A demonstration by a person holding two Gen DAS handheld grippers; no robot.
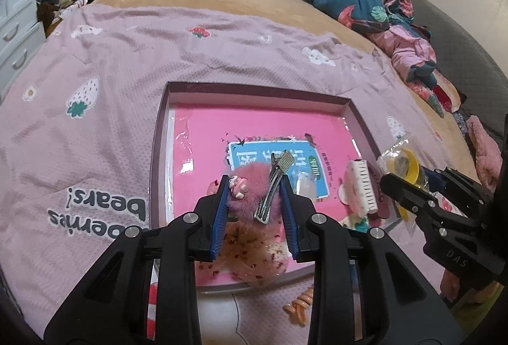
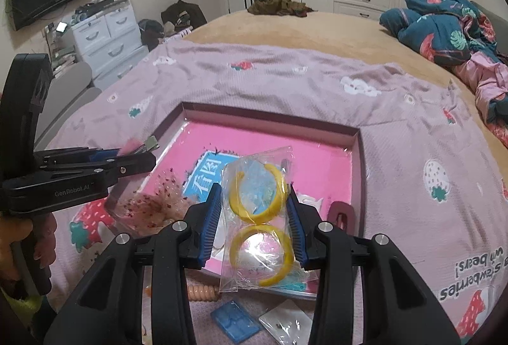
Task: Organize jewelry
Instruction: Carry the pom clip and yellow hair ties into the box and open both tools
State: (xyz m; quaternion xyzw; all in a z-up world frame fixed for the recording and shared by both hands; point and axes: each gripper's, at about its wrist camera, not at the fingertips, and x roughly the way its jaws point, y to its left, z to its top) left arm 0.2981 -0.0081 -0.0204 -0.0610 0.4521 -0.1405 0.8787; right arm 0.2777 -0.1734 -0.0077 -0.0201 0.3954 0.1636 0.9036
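Note:
A shallow box (image 1: 254,89) with a pink printed floor lies on the lilac bedspread; it also shows in the right wrist view (image 2: 357,154). My left gripper (image 1: 254,183) is shut on a pink fluffy pompom hair clip (image 1: 250,189) with a silver metal clip (image 1: 273,186), held above the box's near part. My right gripper (image 2: 254,192) is shut on a clear plastic bag holding two yellow hoops (image 2: 258,218), over the box's near right side. In the left wrist view the bag (image 1: 401,164) and right gripper (image 1: 422,195) show at right.
In the box lie a sheer speckled scrunchie (image 1: 254,256), a white claw clip (image 1: 363,186) and a dark red clip (image 2: 341,213). In front of the box lie an orange coil tie (image 1: 300,307), a blue plastic piece (image 2: 235,321) and a small clear packet (image 2: 285,321). Clothes are heaped at the bed's right.

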